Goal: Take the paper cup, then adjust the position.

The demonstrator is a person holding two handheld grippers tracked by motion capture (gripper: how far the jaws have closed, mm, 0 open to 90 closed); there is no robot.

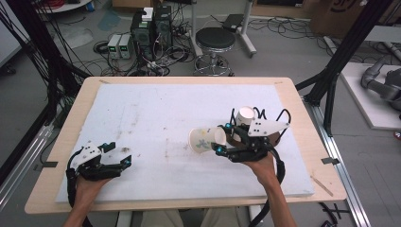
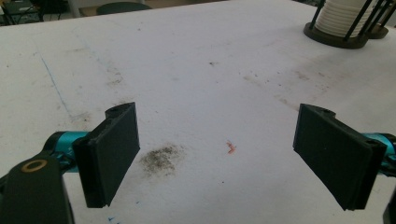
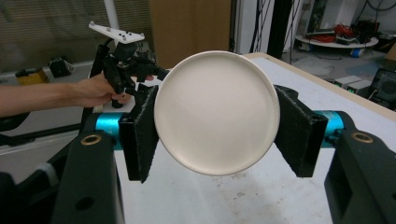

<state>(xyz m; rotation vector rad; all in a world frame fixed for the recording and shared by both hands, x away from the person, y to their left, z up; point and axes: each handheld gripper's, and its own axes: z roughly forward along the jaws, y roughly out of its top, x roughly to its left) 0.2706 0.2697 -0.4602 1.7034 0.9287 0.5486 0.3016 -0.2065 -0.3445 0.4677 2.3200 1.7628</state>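
My right gripper (image 1: 222, 138) is shut on a white paper cup (image 1: 203, 140) with a small printed pattern. The cup lies on its side, low over the white board, its mouth facing left. In the right gripper view the cup's round base (image 3: 217, 107) faces the camera, and both black pads (image 3: 144, 135) press on its sides. Right behind that hand, a stack of white cups (image 1: 246, 115) stands in a black wire holder. My left gripper (image 1: 120, 153) rests at the front left of the board, open, with nothing between its jaws (image 2: 224, 154).
The white board (image 1: 156, 109) carries dirt smudges and lies on a wooden table (image 1: 71, 118). The cup stack in its holder (image 2: 343, 21) shows far off in the left gripper view. A stool (image 1: 215, 40), computers and cables stand on the floor beyond the table.
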